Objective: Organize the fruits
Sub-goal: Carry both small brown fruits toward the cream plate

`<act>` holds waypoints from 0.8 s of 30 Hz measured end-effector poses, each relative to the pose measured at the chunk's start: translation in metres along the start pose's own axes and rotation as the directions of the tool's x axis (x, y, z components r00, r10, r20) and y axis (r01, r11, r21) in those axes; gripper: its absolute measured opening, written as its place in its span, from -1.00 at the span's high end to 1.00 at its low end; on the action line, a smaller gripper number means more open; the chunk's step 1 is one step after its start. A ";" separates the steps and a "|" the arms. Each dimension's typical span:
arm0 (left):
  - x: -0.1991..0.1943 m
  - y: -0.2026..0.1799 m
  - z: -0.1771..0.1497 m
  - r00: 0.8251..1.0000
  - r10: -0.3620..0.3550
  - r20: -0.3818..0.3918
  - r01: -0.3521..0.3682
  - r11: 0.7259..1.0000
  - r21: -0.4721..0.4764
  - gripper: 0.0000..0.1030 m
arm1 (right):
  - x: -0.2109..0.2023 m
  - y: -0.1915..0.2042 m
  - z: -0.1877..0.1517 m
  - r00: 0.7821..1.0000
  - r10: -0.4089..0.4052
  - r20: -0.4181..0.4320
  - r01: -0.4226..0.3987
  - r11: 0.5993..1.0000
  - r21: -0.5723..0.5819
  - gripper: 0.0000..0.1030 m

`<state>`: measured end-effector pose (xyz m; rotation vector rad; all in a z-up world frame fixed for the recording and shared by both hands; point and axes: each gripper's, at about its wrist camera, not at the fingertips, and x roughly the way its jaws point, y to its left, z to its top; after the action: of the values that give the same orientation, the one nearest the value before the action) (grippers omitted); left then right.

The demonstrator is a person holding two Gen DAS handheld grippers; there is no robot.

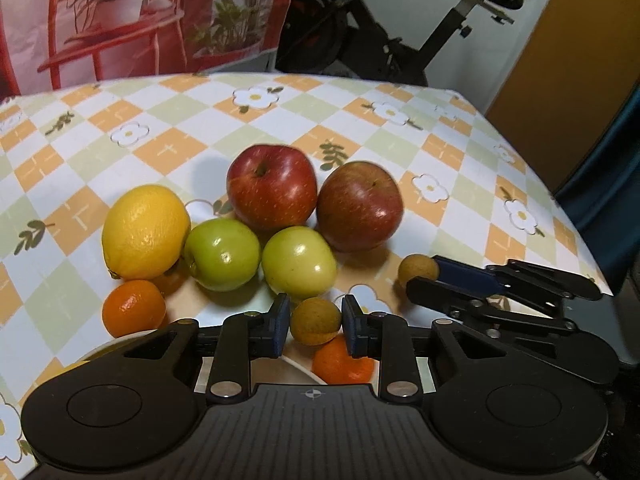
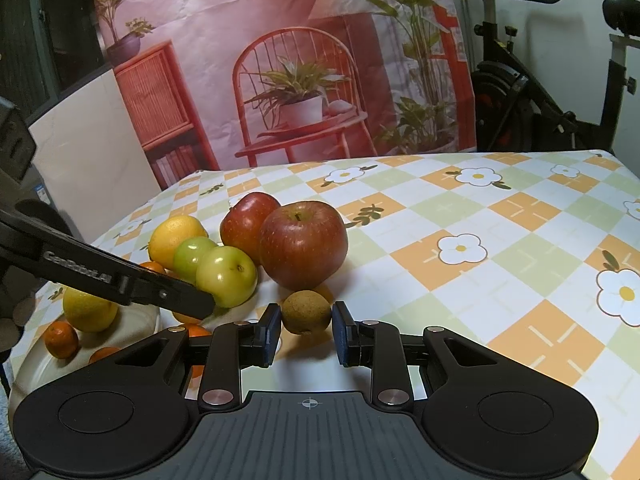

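Left wrist view — left tool [image 1: 316, 326] clamps brown fruit [image 1: 315, 321].

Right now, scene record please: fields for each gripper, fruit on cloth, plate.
left gripper: shut on small brown fruit
right gripper: shut on second small brown fruit
red apples: two, side by side
green apples: two
lemon: left of the green apples
plate: holds a lemon and mandarin
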<state>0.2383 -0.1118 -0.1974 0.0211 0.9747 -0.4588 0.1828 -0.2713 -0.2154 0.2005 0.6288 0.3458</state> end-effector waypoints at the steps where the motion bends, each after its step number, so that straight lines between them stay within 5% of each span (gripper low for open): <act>1: -0.003 -0.002 -0.001 1.000 0.002 0.010 -0.002 1.000 0.008 0.43 | 0.000 0.000 0.000 1.000 0.000 0.000 0.000 1.000 0.000 0.51; 24: -0.064 0.011 -0.022 0.991 0.026 0.131 -0.029 0.999 0.020 0.43 | -0.002 0.003 0.000 1.000 -0.012 0.005 0.012 1.000 -0.005 0.51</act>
<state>0.1950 -0.0735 -0.1609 0.0239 0.8400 -0.4398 0.1806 -0.2695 -0.2133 0.1930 0.6242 0.3348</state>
